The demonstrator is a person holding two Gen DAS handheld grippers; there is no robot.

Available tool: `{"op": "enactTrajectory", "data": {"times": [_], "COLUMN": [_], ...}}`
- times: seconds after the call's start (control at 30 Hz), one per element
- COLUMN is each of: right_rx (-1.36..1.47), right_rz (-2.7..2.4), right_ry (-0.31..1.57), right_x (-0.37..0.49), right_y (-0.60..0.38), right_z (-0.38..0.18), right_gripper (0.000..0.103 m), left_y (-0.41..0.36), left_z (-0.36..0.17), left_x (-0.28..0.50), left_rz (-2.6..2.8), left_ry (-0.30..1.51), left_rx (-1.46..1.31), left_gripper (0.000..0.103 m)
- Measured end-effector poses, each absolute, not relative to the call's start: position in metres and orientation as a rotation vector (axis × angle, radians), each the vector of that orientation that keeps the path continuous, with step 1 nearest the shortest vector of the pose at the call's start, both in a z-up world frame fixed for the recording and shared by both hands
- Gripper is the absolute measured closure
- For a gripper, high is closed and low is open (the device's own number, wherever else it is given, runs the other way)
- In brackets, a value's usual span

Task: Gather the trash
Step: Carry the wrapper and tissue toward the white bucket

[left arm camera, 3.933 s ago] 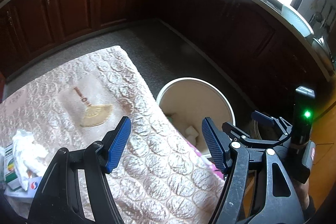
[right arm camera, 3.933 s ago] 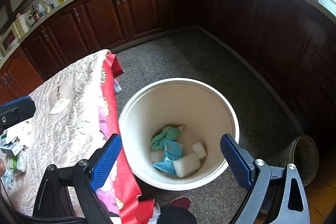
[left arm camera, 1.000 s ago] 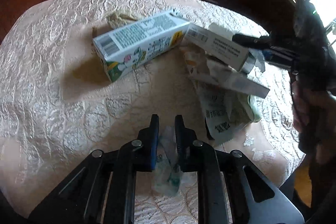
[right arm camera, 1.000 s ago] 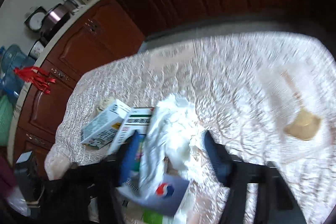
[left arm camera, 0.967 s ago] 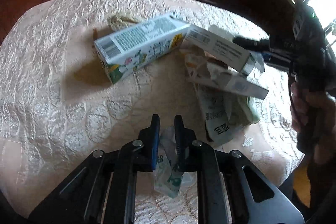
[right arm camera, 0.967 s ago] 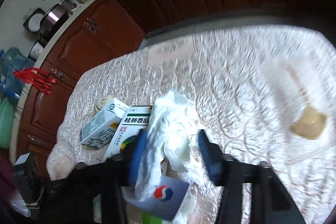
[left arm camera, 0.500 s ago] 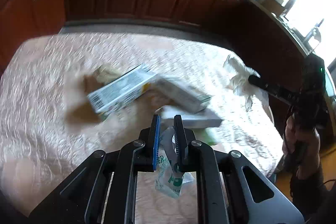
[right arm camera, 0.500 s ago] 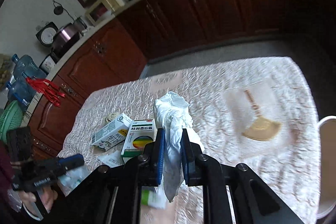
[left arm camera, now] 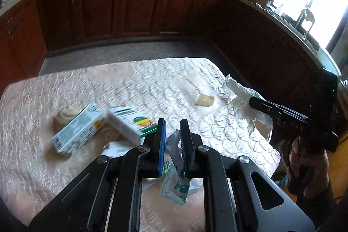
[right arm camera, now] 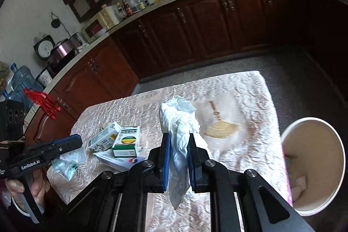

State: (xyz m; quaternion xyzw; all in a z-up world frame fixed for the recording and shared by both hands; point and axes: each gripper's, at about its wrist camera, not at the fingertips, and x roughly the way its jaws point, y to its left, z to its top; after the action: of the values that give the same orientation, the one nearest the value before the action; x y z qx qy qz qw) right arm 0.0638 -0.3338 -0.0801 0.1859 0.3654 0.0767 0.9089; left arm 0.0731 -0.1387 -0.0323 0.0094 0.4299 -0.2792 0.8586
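My left gripper (left arm camera: 172, 123) is shut on a clear plastic wrapper with green print (left arm camera: 176, 177), held above the table; the wrapper also shows in the right wrist view (right arm camera: 67, 164). My right gripper (right arm camera: 178, 137) is shut on a crumpled white tissue (right arm camera: 179, 123), lifted over the table; the tissue also shows in the left wrist view (left arm camera: 241, 99). The white trash bucket (right arm camera: 339, 158) stands on the floor off the table's right edge. A milk carton (left arm camera: 76, 132), a medicine box (left arm camera: 128, 123) and a flat white box (right arm camera: 117, 161) lie on the table.
The table has a pale embossed cloth (left arm camera: 152, 84) with a fan-shaped print (right arm camera: 221, 126). A crumpled beige scrap (left arm camera: 67, 111) lies behind the carton. Dark wood kitchen cabinets (right arm camera: 195, 32) curve round the room; grey floor lies between.
Both grippers have risen and drawn back from the trash pile, each carrying its piece. The right gripper has swung right, so the bucket now shows fully in its view.
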Motion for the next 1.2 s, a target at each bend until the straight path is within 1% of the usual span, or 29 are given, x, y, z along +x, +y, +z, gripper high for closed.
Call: {"op": "enactTrajectory", "data": {"times": [0.27,0.5,0.83,1.2], "right_rx": [0.398,0.406,0.465,0.491], "right_rz": [0.069,-0.065,-0.249,-0.329], "right_ry": [0.732,0.726,0.770,0.802], "right_x": [0.038,0.012,-0.018,-0.029], "right_y": [-0.377,-0.427,-0.506,-0.541], "right_z": [-0.079,-0.081,-0.107,-0.126], "right_gripper": [0.090,0.090,0.090,0.090], "left_y": [-0.201,-0.271,-0.372,-0.425], "left_z": [-0.029,-0.031,-0.051,-0.070], "left_x": [0.075,0.079,0.085,0.086], "left_rz": [-0.659,-0.765,-0.888,-0.902], "left_ry": [0.893,0.899,0.933,0.934], "left_rx": [0.066,0.090,0.098,0.109], "left_gripper": [0.093,0.093,0.093,0.093]}}
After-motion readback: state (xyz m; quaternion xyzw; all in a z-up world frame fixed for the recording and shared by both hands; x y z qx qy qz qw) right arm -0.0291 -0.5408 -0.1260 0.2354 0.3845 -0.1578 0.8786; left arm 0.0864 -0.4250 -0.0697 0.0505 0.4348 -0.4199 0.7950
